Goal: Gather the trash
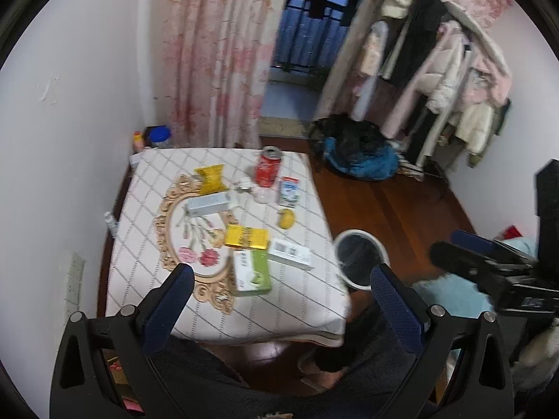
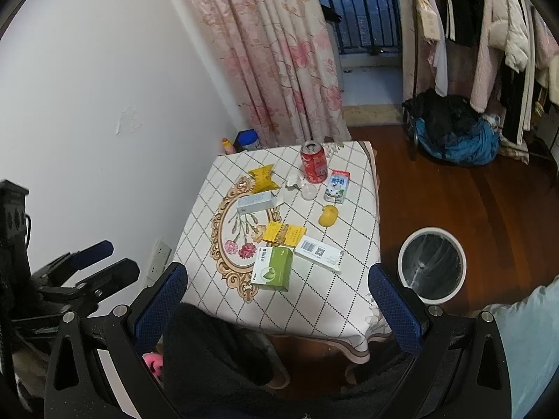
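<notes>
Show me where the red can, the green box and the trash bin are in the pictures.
red can (image 2: 314, 167): right wrist view, on its red side wall.
green box (image 2: 274, 269): right wrist view, on its green top face.
trash bin (image 2: 463, 262): right wrist view, on its white rim.

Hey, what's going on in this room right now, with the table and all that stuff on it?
A person is holding two grippers above a small table, about to clear trash. Both the left gripper and the right gripper have open jaws and hold nothing. Still on the table are a red can, a milk carton, a green box, a yellow box and other litter. The lined bin stands on the floor to the right, seemingly empty.
</notes>
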The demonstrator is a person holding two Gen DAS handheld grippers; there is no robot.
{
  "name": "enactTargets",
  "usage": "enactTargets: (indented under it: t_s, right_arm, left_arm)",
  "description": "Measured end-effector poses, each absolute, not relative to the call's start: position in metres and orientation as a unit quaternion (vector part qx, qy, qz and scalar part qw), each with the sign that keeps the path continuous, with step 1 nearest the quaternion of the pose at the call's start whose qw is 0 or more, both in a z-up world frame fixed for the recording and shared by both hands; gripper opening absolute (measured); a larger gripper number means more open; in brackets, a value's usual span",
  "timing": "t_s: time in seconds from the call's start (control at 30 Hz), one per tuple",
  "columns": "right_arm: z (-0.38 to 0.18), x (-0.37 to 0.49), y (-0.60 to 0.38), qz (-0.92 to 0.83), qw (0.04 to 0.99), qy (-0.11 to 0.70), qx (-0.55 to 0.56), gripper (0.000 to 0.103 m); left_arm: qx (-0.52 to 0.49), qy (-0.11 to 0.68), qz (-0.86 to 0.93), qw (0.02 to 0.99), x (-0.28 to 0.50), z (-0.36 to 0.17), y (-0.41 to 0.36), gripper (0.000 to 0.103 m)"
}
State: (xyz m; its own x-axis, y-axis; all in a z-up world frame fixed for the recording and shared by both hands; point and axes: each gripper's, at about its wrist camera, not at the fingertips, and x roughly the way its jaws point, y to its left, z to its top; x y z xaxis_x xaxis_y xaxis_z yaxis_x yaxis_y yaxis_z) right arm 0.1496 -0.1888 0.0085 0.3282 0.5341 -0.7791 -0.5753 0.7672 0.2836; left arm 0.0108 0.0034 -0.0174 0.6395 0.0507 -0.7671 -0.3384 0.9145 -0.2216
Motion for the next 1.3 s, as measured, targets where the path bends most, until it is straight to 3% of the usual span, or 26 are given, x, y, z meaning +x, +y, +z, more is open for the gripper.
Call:
enactTargets:
  t_s: [0.13,0.33,0.5,0.63,0.7,0.77,0.83,1.3]
  right_arm:
    - [-0.034,0.184,-0.173,0.315,0.802,0.505,-0.051,0.103]
    - [-0.152,0.253,-0.124,0.294,0.752,0.571,-0.149,0.103]
    - [-0.257,0.291,-0.074,0.298,0.69,0.612,-0.245,0.102]
    - [-0.306,0.302,-0.047,0.307,0.647,0.629,-0.304,0.101]
    - [-0.32,0.301,-0.036,0.319,0.629,0.632,-0.322,0.1]
    - [-0.332,0.299,-0.028,0.329,0.615,0.635,-0.332,0.09]
    - [-0.342,0.296,-0.025,0.334,0.608,0.64,-0.33,0.07]
    - [-0.357,0.282,-0.173,0.183,0.671,0.718,-0.035,0.066]
  left_arm:
    - [-0.154,0.435,0.187,0.867,0.036,-0.062,0.026,0.103]
    - [-0.156,0.51,0.255,0.806,0.078,-0.164,0.06,0.103]
    - [-0.161,0.544,0.293,0.77,0.093,-0.214,0.075,0.103]
    - [-0.172,0.567,0.309,0.744,0.1,-0.246,0.085,0.103]
    - [-0.176,0.577,0.311,0.735,0.103,-0.256,0.088,0.103]
    - [-0.18,0.585,0.31,0.728,0.107,-0.265,0.09,0.103]
    - [-0.18,0.591,0.308,0.723,0.11,-0.269,0.09,0.103]
    - [-0.181,0.591,0.213,0.756,0.143,-0.246,0.037,0.103]
